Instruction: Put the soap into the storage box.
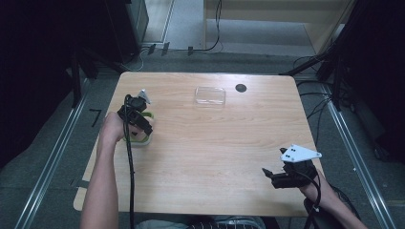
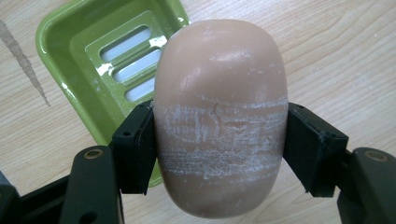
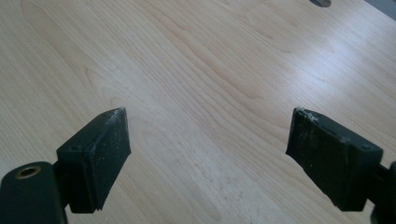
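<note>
A tan oval bar of soap (image 2: 219, 116), scuffed white across its middle, is clamped between the two black pads of my left gripper (image 2: 219, 144). It hangs above the near right part of a green slotted soap dish (image 2: 70, 51). From above, the left gripper (image 1: 138, 117) sits over that green dish (image 1: 143, 138) at the table's left side. My right gripper (image 1: 267, 174) rests near the front right corner, jaws wide apart (image 3: 208, 154) over bare wood with nothing between them.
A clear plastic lid or tray (image 1: 210, 95) lies at the back middle of the wooden table (image 1: 215, 152). A dark round cable hole (image 1: 241, 88) is just right of it. Cables and dark racks stand on the floor around the table.
</note>
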`<state>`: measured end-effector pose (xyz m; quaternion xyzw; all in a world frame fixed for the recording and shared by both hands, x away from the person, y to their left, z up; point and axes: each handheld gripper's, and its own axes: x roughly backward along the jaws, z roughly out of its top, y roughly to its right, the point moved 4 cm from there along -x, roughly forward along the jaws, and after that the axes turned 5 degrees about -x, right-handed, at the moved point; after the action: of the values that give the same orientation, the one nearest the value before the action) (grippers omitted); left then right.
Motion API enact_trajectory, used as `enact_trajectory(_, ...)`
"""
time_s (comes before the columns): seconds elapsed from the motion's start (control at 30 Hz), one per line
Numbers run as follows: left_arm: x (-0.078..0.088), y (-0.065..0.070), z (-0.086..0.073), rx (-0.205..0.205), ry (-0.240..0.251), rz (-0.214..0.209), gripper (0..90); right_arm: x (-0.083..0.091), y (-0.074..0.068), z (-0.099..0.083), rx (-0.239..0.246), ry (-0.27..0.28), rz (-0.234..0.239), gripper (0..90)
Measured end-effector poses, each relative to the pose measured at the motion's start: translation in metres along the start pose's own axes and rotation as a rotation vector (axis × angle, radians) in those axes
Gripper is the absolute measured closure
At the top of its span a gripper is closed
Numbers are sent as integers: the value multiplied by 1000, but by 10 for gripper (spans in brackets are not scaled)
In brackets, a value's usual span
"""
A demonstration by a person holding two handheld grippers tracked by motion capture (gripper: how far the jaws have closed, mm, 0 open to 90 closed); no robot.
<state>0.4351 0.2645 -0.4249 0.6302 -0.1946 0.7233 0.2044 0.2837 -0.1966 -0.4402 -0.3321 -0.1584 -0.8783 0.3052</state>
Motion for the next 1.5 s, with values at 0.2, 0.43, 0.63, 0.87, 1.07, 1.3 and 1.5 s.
enact_trajectory(0.2,-3,-2,1,22,10,7,337,0,0,0,0,0,1,134)
enact_trajectory(0.43,-5,-5,1,33,22,3,337,0,0,0,0,0,0,134)
enact_trajectory(0.63,-6,-6,1,39,31,11,338,0,0,0,-5,2,0,134)
enact_trajectory(0.87,-8,-8,2,59,52,27,338,0,0,0,-6,2,1,134)
enact_trajectory(1.07,-11,-14,2,98,74,41,338,1,0,0,-9,1,-1,134)
enact_trajectory(1.3,-12,-16,1,125,97,47,338,1,0,0,-10,2,0,134)
enact_trajectory(1.5,-14,-19,-1,157,125,65,338,1,0,0,-7,5,0,134)
